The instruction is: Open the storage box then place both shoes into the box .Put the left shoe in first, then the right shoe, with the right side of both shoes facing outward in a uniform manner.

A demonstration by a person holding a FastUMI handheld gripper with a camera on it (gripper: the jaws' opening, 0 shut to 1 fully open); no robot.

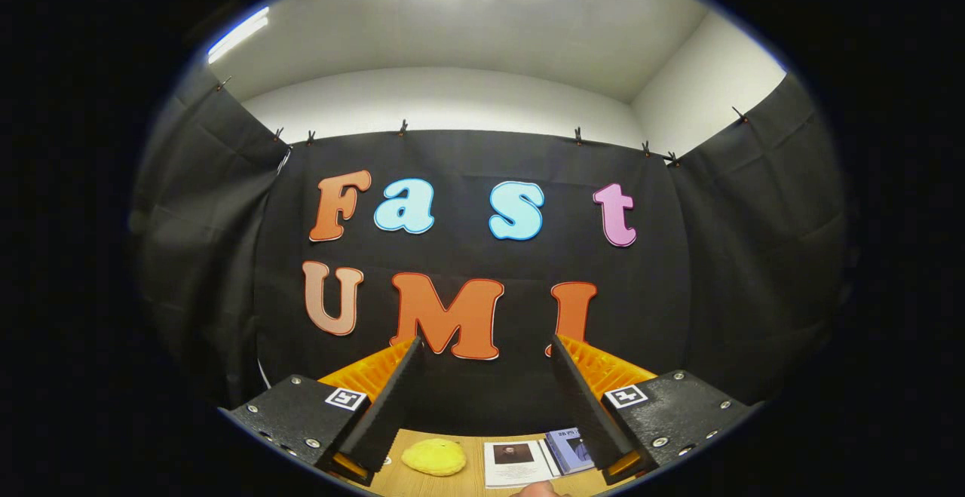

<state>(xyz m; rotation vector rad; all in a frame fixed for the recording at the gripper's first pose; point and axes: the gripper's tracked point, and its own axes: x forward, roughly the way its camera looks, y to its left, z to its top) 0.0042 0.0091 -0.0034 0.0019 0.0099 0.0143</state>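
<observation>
My gripper (484,346) is held high and points at the booth's black back wall, well above the wooden table (467,448). Its two fingers (392,395) stand wide apart with nothing between them, so it is open. No storage box or shoe lies ahead of the fingers; the table strip under them carries other items.
Below the fingers, on the wooden table, lie a small yellow plush thing (433,457) and an open booklet (539,461) with a picture on it. A fingertip of a person's hand (537,489) shows at the table's near edge. Black cloth walls close in both sides.
</observation>
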